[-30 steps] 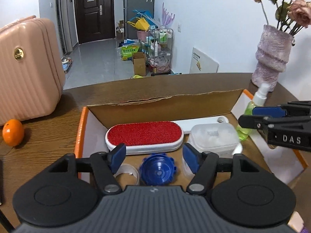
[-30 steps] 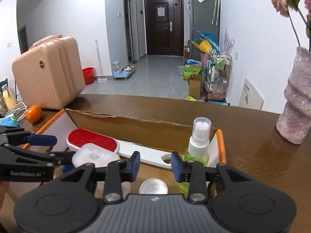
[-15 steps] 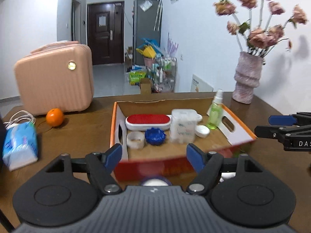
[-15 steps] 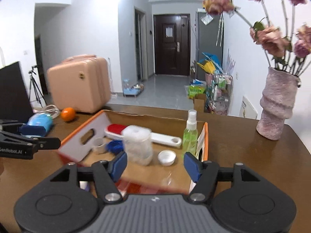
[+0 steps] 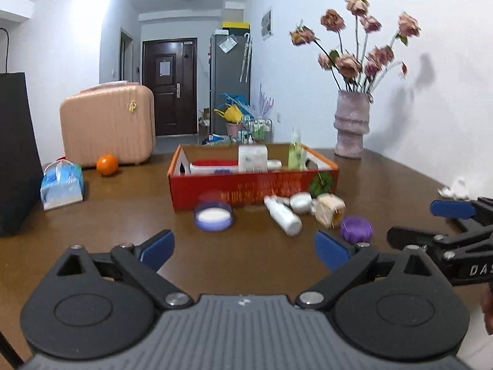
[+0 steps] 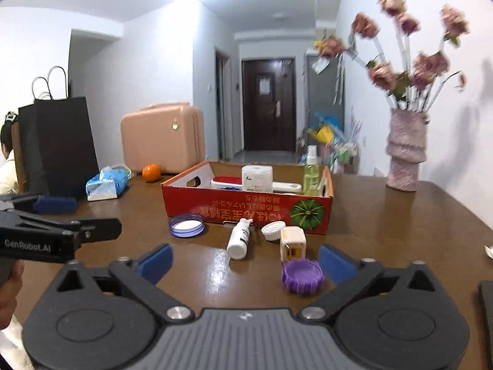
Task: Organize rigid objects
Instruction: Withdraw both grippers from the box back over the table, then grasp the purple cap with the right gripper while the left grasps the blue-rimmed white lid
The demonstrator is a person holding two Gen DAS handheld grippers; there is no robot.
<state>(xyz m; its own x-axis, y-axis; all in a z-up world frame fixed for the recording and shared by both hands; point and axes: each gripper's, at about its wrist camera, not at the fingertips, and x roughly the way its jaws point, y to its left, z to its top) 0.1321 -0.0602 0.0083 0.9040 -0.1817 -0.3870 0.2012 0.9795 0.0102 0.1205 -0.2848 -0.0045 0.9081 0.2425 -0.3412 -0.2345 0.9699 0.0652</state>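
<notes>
A red cardboard box [image 5: 252, 185] [image 6: 246, 208] stands mid-table and holds a red lint brush [image 6: 226, 181], a white jar [image 6: 257, 178] and a green spray bottle [image 6: 311, 169]. In front of it lie a clear purple-rimmed lid [image 6: 186, 225], a white bottle on its side [image 6: 238, 239], a white cap [image 6: 272, 230], a cream cube [image 6: 292, 243] and a purple lid [image 6: 302, 276]. My left gripper [image 5: 245, 249] is open and empty, well back from the box. My right gripper [image 6: 245, 263] is open and empty, the purple lid just inside its right finger.
A pink suitcase [image 6: 161, 137], an orange [image 6: 151, 172], a blue tissue pack [image 6: 106, 183] and a black paper bag [image 6: 63, 145] stand at the left. A vase of flowers [image 6: 405, 157] stands at the back right. A dark object [image 6: 486, 308] lies at the right edge.
Both grippers have pulled back from inside the box toward the near side of the table and opened wider. The loose items in front of the box have come into view.
</notes>
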